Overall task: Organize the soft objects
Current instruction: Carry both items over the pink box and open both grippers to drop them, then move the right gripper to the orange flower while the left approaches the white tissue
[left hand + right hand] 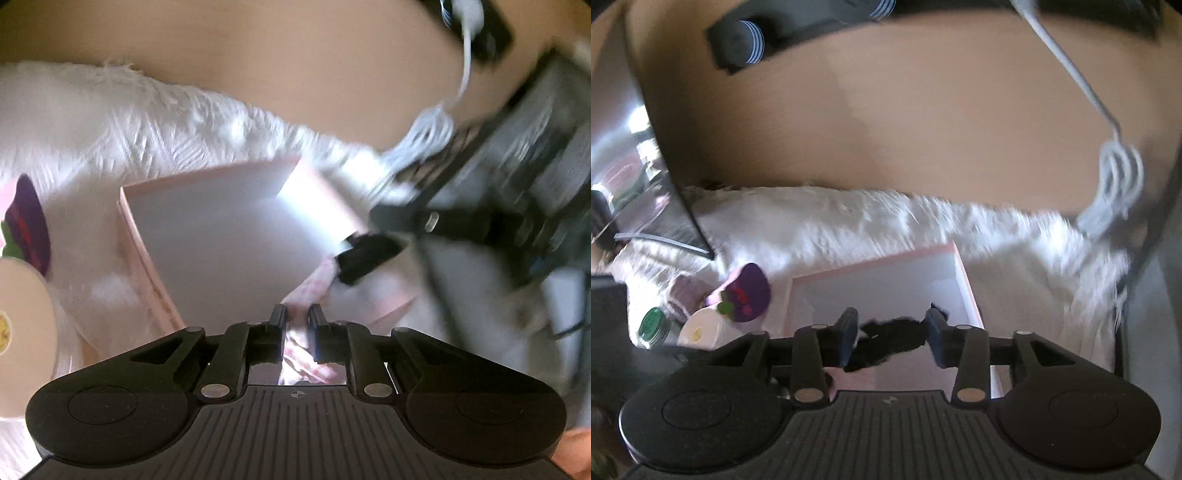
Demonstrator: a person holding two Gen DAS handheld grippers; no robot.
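Hanging over the pink box [221,229], pink cloth [306,354] is seen between the narrowly parted left tool [297,317], black cloth [886,343] between the wider right tool [891,325].

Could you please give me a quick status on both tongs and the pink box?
Left tongs over a pink patterned cloth. Right tongs open around a black cloth. Pink box open below, on white fur rug.

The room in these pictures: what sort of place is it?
Probably a home desk or dressing table: a wooden top with a white furry mat, an open pink box, and a paper roll beside small jars.
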